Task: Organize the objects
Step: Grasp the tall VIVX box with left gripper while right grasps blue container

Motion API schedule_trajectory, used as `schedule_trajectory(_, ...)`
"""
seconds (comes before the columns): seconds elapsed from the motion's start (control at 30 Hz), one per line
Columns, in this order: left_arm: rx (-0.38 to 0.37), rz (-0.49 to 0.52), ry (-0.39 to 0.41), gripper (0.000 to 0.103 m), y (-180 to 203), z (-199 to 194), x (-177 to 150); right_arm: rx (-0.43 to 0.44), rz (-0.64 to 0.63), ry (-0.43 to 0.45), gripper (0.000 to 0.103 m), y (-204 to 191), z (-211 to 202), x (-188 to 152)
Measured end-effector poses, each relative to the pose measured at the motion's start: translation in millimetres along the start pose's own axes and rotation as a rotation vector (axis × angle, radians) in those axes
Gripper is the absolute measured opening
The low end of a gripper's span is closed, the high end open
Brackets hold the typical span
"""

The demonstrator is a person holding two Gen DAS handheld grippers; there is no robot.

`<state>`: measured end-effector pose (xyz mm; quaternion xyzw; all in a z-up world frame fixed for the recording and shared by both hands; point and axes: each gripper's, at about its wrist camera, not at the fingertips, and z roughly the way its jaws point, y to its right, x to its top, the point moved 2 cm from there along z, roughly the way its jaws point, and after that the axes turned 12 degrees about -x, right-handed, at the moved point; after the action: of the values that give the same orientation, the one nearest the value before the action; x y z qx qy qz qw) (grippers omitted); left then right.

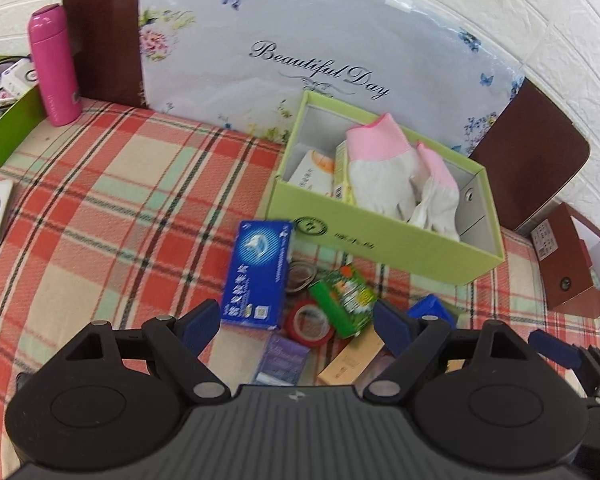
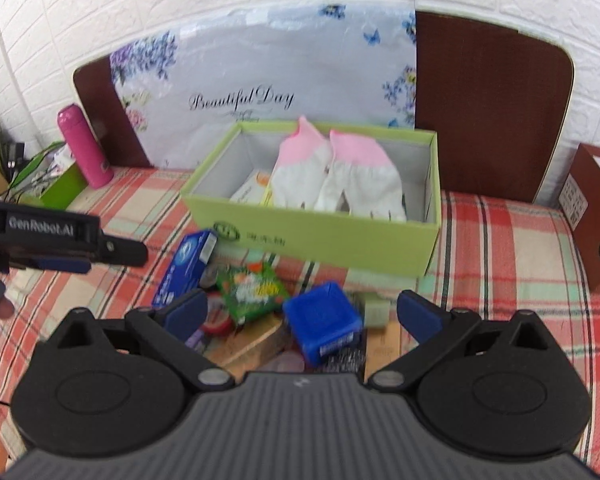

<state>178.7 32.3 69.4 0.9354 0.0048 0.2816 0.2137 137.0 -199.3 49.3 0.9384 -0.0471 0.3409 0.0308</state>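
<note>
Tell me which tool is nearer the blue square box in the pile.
Right. The right tool hangs open directly over the blue square box, which sits between its fingers. The left tool, also open, is off to the box's left, over the red tape roll.

Each camera sits behind its own jaws and looks forward and steeply down along them at a plaid bedspread point(image 1: 112, 184). The left view faces a green box point(image 1: 384, 236) lying ahead and right of its jaws; the right view faces the same box point(image 2: 320, 236) straight ahead. Both are near the clutter below the jaws. Shared: the box, a pink bottle point(image 1: 54, 66) point(image 2: 85, 146) far left, and a floral cushion point(image 1: 300, 40) point(image 2: 268, 80) behind.
</note>
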Motion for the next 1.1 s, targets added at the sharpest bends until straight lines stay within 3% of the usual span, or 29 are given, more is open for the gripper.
schedule_trajectory(0.23, 0.074, -0.006, -0.022, 0.086, -28.2, -12.0, -32.3, -0.006, 0.009, -0.062, 0.103, 3.4, -0.7, -30.3)
schedule_trajectory(0.5, 0.11, 0.0, -0.126, 0.086, -53.3, -1.4, -71.6, -0.057, -0.014, -0.114, 0.103, 5.8, 12.2, -57.5)
schedule_trajectory(0.67, 0.08, -0.004, -0.14, 0.086, -52.2, 7.8, -79.0, -0.083, -0.048, -0.085, 0.103, 4.5, 20.2, -53.2)
schedule_trajectory(0.8, 0.044, 0.063, -0.172, 0.086, -41.9, 22.4, -86.3, -0.064, -0.091, -0.046, 0.103, -0.9, 23.4, -37.8)
schedule_trajectory(0.9, 0.021, 0.128, -0.221, 0.085, -34.8, 37.6, -95.1, -0.051, -0.132, -0.025, 0.095, -7.2, 28.4, -23.8)
schedule_trajectory(0.93, 0.019, 0.141, -0.237, 0.084, -33.8, 42.9, -97.6, -0.048, -0.142, -0.03, 0.092, -9.1, 31.9, -19.5)
schedule_trajectory(1.07, -0.009, 0.128, -0.314, 0.06, -37.7, 62.4, -104.1, -0.056, -0.181, -0.069, 0.085, -16.2, 53.4, -6.2)
schedule_trajectory(1.1, -0.008, 0.129, -0.311, 0.058, -38.4, 63.3, -104.6, -0.062, -0.192, -0.082, 0.085, -17.8, 59.5, -4.1)
